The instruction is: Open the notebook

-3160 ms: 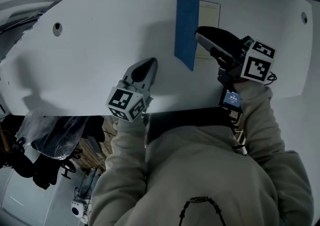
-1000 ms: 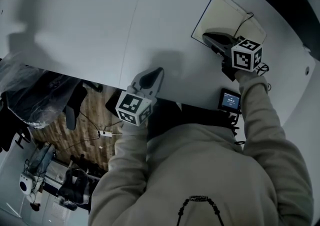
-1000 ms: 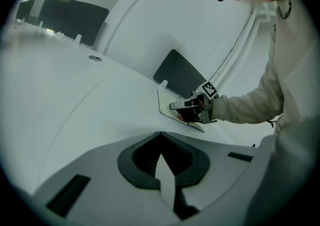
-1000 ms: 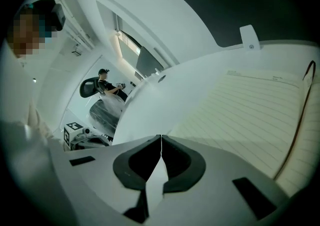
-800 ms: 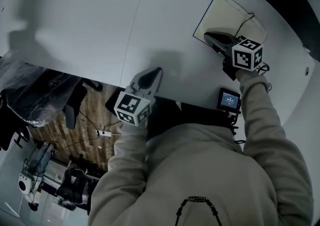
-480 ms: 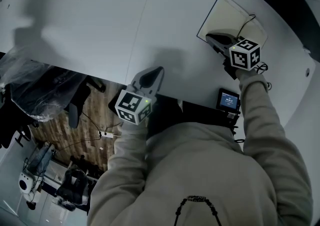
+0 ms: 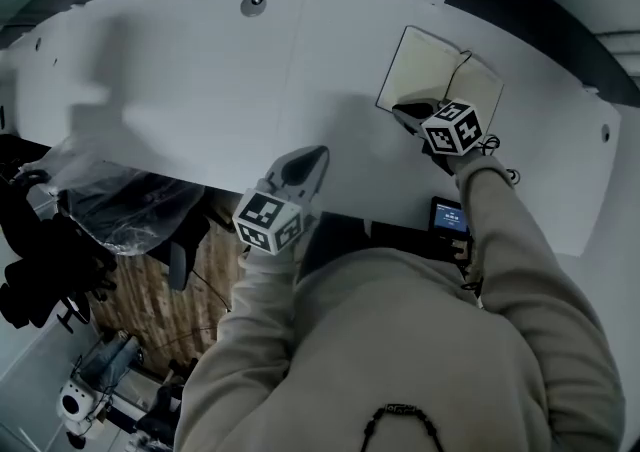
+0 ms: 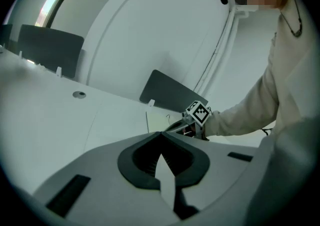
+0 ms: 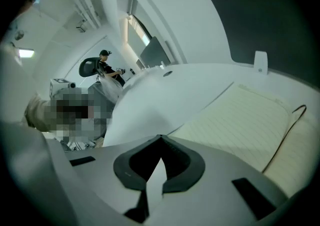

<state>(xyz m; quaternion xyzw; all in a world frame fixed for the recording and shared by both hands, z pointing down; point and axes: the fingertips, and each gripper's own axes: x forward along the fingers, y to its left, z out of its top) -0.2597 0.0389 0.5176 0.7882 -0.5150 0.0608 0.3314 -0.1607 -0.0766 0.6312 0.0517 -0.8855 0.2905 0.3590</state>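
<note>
Since the notebook [image 7: 428,62] already lies open on the table [image 7: 190,70], cream ruled pages up, I'd say what's left is just making it stay flat and getting out cleanly.

Going left to right: the left gripper [image 7: 313,159] hangs over the near edge of the table with its jaws pinched together on nothing. The notebook is well off to its right, so it has no real job here. I'd leave it parked where it is. Reaching across only risks bumping something.

Next comes a bare stretch of table, then the notebook, which sits just ahead of and to the right of the right gripper [image 7: 403,112]. That one is closed tight too, nothing between the jaws, with the tips down at the near left corner of the open page. I can't tell for sure whether they actually touch the paper.

My tips for doing it well:
- press with the closed tips flat, not point-down, so the paper doesn't dent or tear
- work toward the fold rather than the outer edge, since that's probably where it would spring back
- watch the thin dark cord [image 9: 287,126] lying across the page to the right of the jaws; it could snag
- lift straight up when done, no dragging, or the page may come along
</note>
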